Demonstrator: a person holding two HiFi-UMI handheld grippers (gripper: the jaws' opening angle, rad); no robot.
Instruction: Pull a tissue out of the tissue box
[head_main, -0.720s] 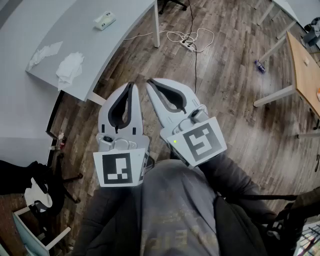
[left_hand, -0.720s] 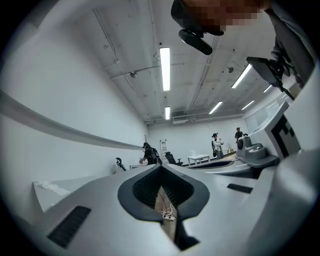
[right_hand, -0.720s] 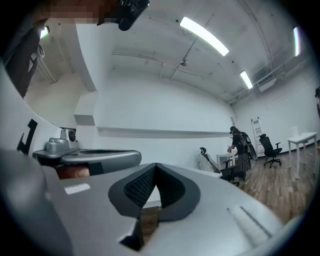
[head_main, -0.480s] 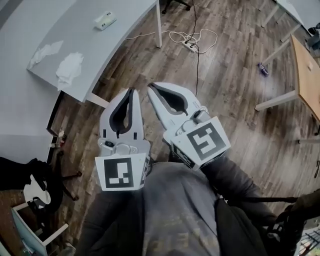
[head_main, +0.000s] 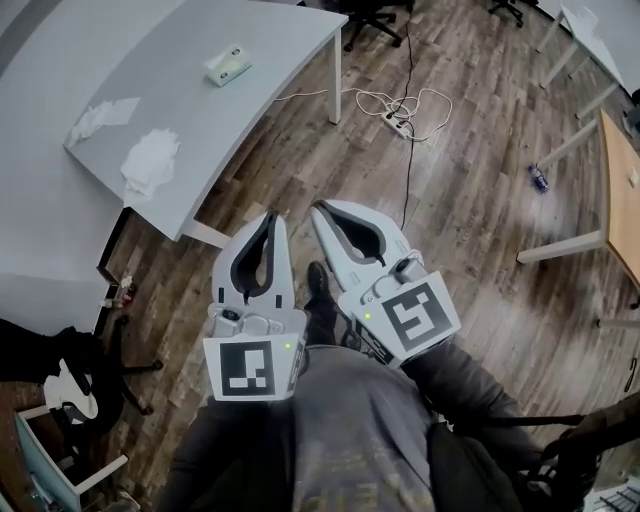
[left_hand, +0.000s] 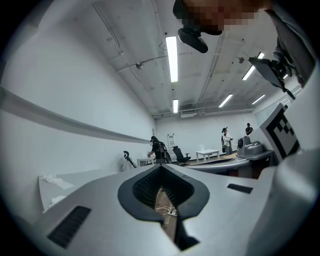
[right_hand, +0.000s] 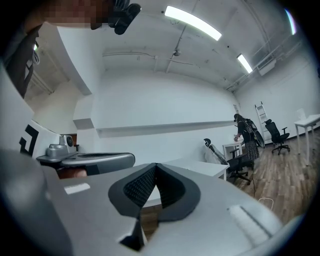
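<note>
The tissue box (head_main: 228, 66), white and pale green, lies on the grey table (head_main: 60, 60) at the upper left of the head view. Two loose tissues (head_main: 150, 162) lie nearer on the same table. My left gripper (head_main: 272, 220) and right gripper (head_main: 318, 210) are held side by side close to my body, over the wood floor and short of the table's corner. Both are shut with nothing between the jaws. In the left gripper view the left gripper (left_hand: 160, 167) has its tips together, and the right gripper (right_hand: 155, 167) looks the same in its own view.
A power strip (head_main: 400, 108) with white cables lies on the floor past the table leg. Office chairs (head_main: 375, 20) stand at the top, a wooden table (head_main: 622, 190) at the right, and a small bottle (head_main: 540, 178) lies on the floor. Distant people (left_hand: 226, 140) stand in the room.
The table, tissue box and power strip have slid lower and rightward in the head view, and more of the table shows. Both grippers stay shut, side by side.
</note>
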